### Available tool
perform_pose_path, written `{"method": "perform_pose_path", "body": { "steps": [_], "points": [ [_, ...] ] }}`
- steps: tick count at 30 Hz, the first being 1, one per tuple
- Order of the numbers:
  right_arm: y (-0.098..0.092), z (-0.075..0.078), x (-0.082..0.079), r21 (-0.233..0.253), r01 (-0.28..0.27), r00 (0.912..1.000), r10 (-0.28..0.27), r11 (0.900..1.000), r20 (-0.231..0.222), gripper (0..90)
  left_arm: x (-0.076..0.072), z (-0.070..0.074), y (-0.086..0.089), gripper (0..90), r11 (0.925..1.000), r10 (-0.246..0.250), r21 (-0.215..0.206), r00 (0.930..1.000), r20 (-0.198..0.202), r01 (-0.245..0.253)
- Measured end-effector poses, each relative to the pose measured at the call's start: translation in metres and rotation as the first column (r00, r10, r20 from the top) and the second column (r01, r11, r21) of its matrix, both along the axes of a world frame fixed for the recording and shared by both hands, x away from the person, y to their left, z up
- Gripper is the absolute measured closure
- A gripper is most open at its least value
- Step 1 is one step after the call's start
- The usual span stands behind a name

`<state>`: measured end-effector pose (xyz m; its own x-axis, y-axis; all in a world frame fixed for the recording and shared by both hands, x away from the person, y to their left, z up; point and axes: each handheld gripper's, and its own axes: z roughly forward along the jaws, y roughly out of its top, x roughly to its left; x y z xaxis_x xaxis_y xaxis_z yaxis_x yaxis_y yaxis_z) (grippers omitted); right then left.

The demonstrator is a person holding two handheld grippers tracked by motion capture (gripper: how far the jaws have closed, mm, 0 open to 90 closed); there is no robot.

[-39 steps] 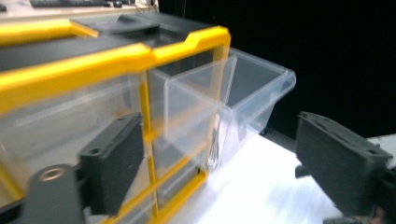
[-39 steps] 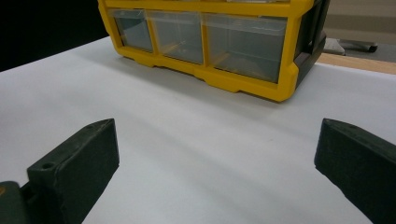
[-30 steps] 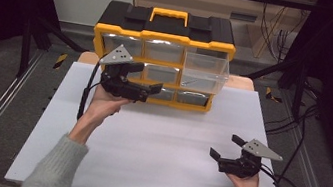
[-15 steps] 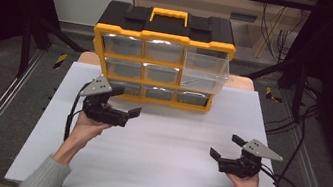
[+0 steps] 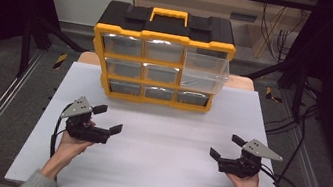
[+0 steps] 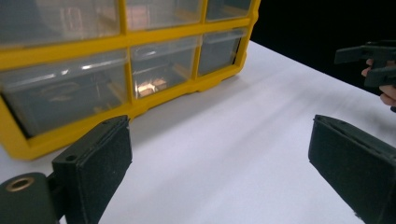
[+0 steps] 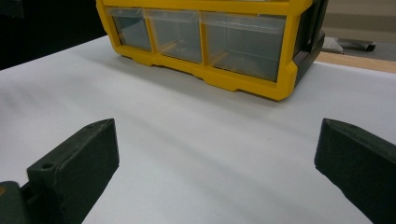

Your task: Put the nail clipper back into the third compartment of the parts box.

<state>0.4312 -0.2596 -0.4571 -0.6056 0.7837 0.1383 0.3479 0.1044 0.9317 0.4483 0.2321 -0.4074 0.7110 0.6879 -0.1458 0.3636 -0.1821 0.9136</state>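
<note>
Item: left gripper (image 5: 108, 119). It has come back from the face of the organiser (image 5: 162, 55), where a second ago it stood at the middle row, and now rests low on the white table (image 5: 157, 173) at my near-left side, well apart from the cabinet. Jaws spread wide, nothing between them; in the left gripper view only bare table shows in the gap, with the bottom row of drawers (image 6: 93, 88) ahead and to the left.

Item: organiser, yellow frame with black top and handle, standing upright at the far middle of the table. Nine clear drawers in three rows. Eight sit flush.

Item: top-right drawer (image 5: 205, 72), pulled out toward me and hanging forward of the frame. It looks empty as far as I can tell through the clear plastic. Position unchanged over the last second.

Item: right gripper (image 5: 226, 148). At my near-right side on the table, unmoved. Jaws wide apart, holding nothing; the right gripper view shows the cabinet's lower corner (image 7: 285, 79) beyond bare table.

Reading: my left-hand retreat suggests the work at the drawers is finished or paused. The open drawer remains the one thing out of place; closing it would fall to the right gripper, which sits nearer that side.
</note>
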Motion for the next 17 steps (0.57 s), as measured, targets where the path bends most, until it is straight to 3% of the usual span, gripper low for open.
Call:
{"method": "perform_pose_path", "body": {
  "steps": [7, 13, 17],
  "points": [
    [0.000, 0.000, 0.000, -0.003, 0.000, 1.0000, 0.000, 1.000, -0.001, 0.6, -0.008, -0.017, 0.014, 6.2, 0.9994, 0.032, 0.017, 0.9991, -0.027, -0.031],
    [0.000, 0.000, 0.000, -0.001, 0.002, 1.0000, -0.002, 1.000, -0.002, 0.6, -0.013, -0.024, 0.024, 6.4, 0.9988, 0.049, 0.009, 0.9984, -0.027, -0.048],
    [0.001, -0.001, 0.000, -0.003, -0.001, 1.0000, 0.001, 1.000, -0.004, 0.6, -0.014, -0.028, 0.029, 6.6, 0.9971, 0.070, 0.034, 0.9973, -0.023, -0.069]
  ]
}}
